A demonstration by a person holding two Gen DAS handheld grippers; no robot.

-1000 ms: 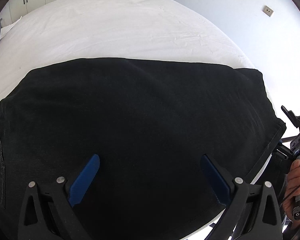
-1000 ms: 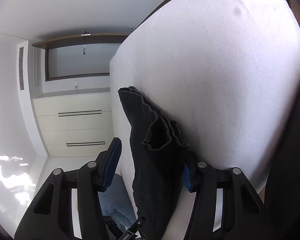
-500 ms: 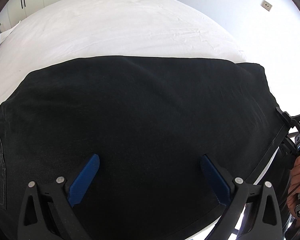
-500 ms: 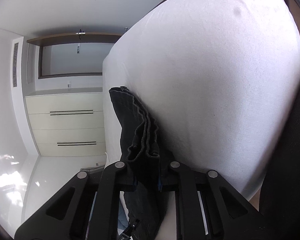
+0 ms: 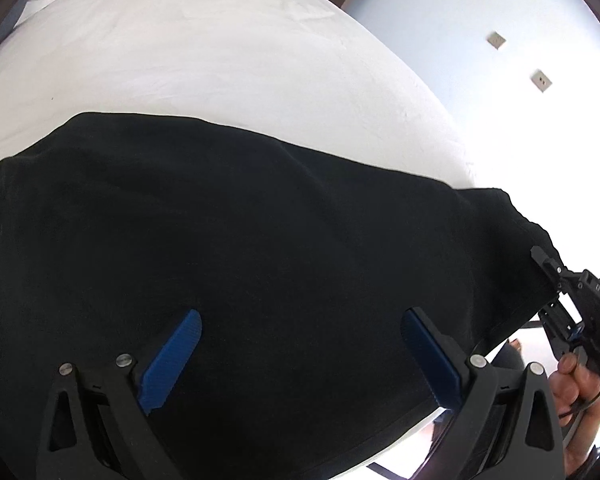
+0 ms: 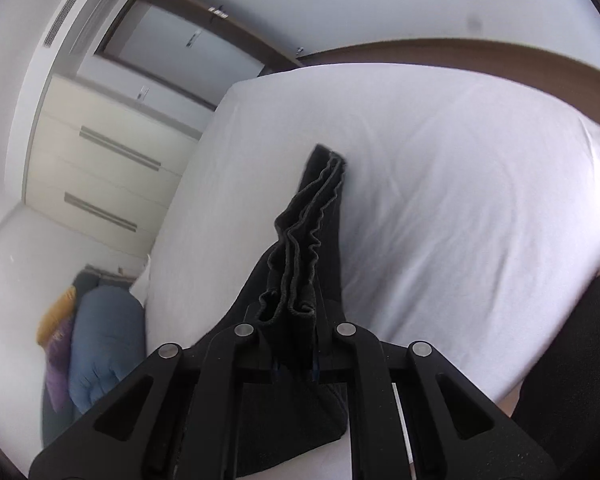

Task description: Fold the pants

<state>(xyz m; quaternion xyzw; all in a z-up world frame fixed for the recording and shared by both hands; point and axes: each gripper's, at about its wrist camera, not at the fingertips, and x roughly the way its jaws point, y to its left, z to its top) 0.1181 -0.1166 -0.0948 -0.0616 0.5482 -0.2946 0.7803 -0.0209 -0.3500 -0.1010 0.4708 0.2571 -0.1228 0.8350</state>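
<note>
Now the black pants lie spread flat on the white bed. They cover the near part of the bed, close to its near edge, and reach across to the right edge. The far part of the bed is bare white sheet.

The left gripper hangs just over the pants near the near edge of the bed. Its two blue pads stand far apart. Nothing is between them, so it holds nothing.

The right gripper is at the right edge of the bed. Its jaws are closing, and the frames show them tight on the pants' hem. The hem is bunched in wavy layers and stands up from the jaws toward the middle of the bed. In the left wrist view this same gripper shows at the far right, at the corner of the pants, with a hand wrapped around its handle.

Beside the bed, on the floor, sits a soft blue bundle with something yellow and purple next to it. Pale drawers stand against the wall behind them. Two small wall plates show on the wall past the right side of the bed. The right wrist view is a bit blurry.
</note>
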